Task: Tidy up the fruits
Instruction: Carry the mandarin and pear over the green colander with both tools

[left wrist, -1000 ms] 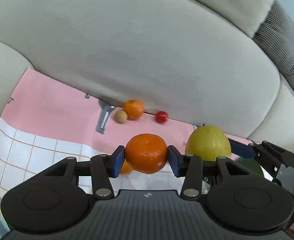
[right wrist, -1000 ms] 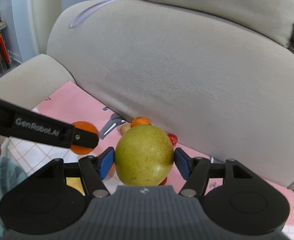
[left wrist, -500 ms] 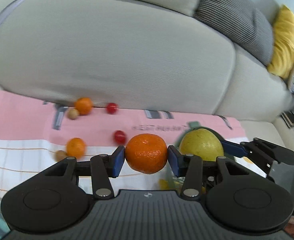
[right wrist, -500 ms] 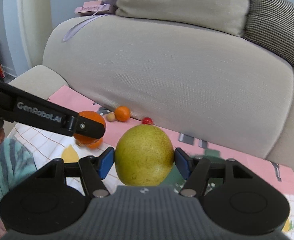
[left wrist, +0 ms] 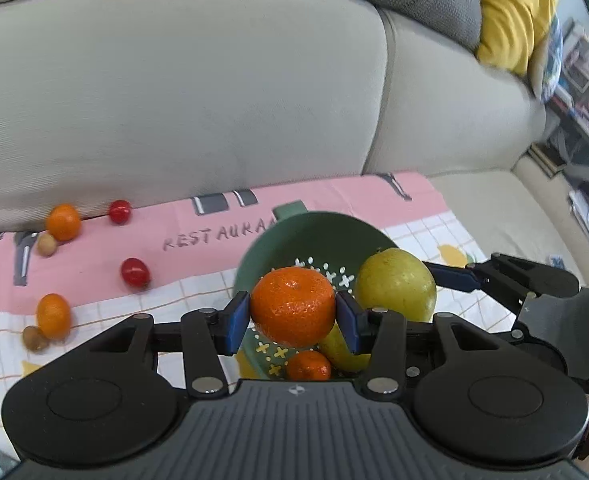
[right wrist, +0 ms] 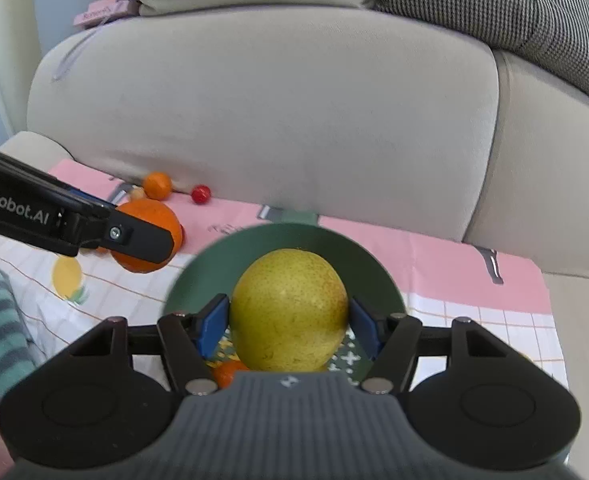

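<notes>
My left gripper [left wrist: 292, 316] is shut on an orange [left wrist: 293, 306] and holds it above the green colander [left wrist: 294, 236]. My right gripper [right wrist: 288, 322] is shut on a yellow-green pear [right wrist: 289, 310], also above the colander [right wrist: 294, 240]. The pear also shows in the left wrist view [left wrist: 394, 290], and the orange in the right wrist view [right wrist: 154, 216]. A small orange [left wrist: 308, 366] and a yellow fruit [left wrist: 340, 350] lie inside the colander.
Loose fruit lies on the pink and white cloth [left wrist: 198, 256] to the left: small oranges [left wrist: 63, 222] [left wrist: 53, 316], cherry tomatoes [left wrist: 135, 273] [left wrist: 119, 211] and brown nuts [left wrist: 34, 338]. The beige sofa back [left wrist: 174, 100] rises behind. A yellow cushion [left wrist: 510, 12] is far right.
Both grippers have swung right with their fruit and now hang over the green colander, which has come into view. The loose fruit has slid to the left of the views.
</notes>
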